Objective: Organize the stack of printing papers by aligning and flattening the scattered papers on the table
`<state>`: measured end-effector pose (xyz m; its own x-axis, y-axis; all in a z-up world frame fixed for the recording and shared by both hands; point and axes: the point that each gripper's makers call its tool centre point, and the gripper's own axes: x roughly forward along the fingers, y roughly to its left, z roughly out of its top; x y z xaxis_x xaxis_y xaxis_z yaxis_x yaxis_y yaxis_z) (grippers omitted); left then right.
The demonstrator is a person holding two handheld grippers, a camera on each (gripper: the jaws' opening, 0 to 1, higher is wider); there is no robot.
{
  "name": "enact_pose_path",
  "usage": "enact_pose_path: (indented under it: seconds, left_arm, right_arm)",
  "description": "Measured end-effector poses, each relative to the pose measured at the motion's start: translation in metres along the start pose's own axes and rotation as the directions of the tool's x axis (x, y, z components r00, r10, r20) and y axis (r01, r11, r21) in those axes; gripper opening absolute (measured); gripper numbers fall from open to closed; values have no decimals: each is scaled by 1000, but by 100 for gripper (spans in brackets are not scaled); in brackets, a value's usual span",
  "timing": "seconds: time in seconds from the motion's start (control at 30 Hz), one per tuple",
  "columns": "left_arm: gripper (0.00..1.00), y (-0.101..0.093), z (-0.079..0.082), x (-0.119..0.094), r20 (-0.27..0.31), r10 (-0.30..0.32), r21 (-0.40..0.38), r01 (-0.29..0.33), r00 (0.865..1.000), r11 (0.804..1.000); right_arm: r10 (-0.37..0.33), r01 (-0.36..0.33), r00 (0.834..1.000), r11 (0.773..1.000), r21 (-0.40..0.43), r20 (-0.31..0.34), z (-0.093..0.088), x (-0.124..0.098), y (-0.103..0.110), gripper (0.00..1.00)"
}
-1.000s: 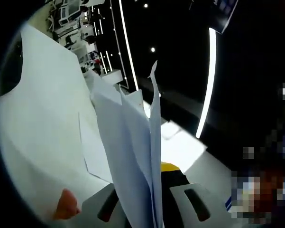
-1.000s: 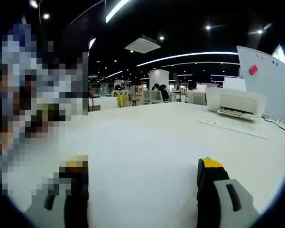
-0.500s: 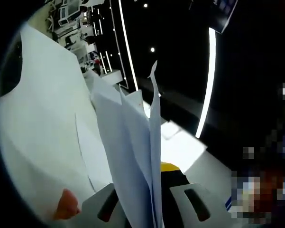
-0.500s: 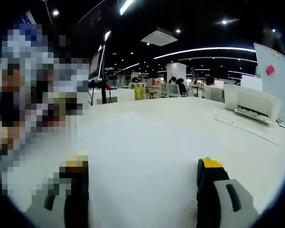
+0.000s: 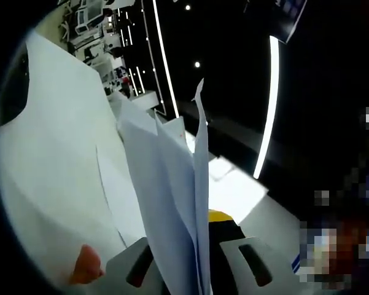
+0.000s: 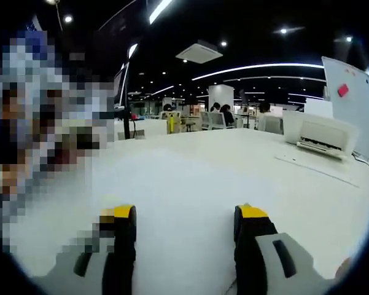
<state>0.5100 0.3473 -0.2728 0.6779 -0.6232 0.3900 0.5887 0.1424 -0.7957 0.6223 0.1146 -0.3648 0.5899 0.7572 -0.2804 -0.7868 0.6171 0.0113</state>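
In the left gripper view, a thin stack of white printing papers [image 5: 166, 184] stands on edge between the jaws. The left gripper [image 5: 190, 246] is shut on its lower part. The sheets fan apart slightly towards their far end. One yellow-tipped jaw shows to the right of the stack; the other is mostly hidden behind the sheets. Another sheet [image 5: 118, 206] lies flat on the white table [image 5: 49, 160] beside the stack. In the right gripper view, the right gripper [image 6: 184, 218] hovers over the bare white table [image 6: 190, 172], open, with nothing between its yellow-tipped jaws.
A white printer [image 6: 319, 135] stands at the table's far right, with a flat sheet [image 6: 310, 167] in front of it. A whiteboard [image 6: 353, 104] with a red magnet rises behind. Chairs and seated people [image 6: 218, 118] lie beyond the far edge. A small orange thing [image 5: 83, 265] shows by the left jaw.
The right gripper's jaws have come closer together, still apart. The right view has swung a little. The left gripper holds the papers as before.
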Motion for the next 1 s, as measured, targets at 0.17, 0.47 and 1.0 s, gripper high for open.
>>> enact_pose_path:
  seconds: [0.17,0.47,1.0]
  left_arm:
    - [6,1,1,0,0,-1,-2,1,1000,1000]
    - [6,-1,-1,0,0,0,-4,0,1000,1000]
    - [6,-2,-3,1,-8,-10,-6,10,1000,1000]
  right_arm:
    - [-17,16,1000,999,47,20,3,2,-3,88]
    - [-125,116,990,986,120,64,27,9,-57,90]
    - [-160,160,987,986,44,-15,10,56,-83,89]
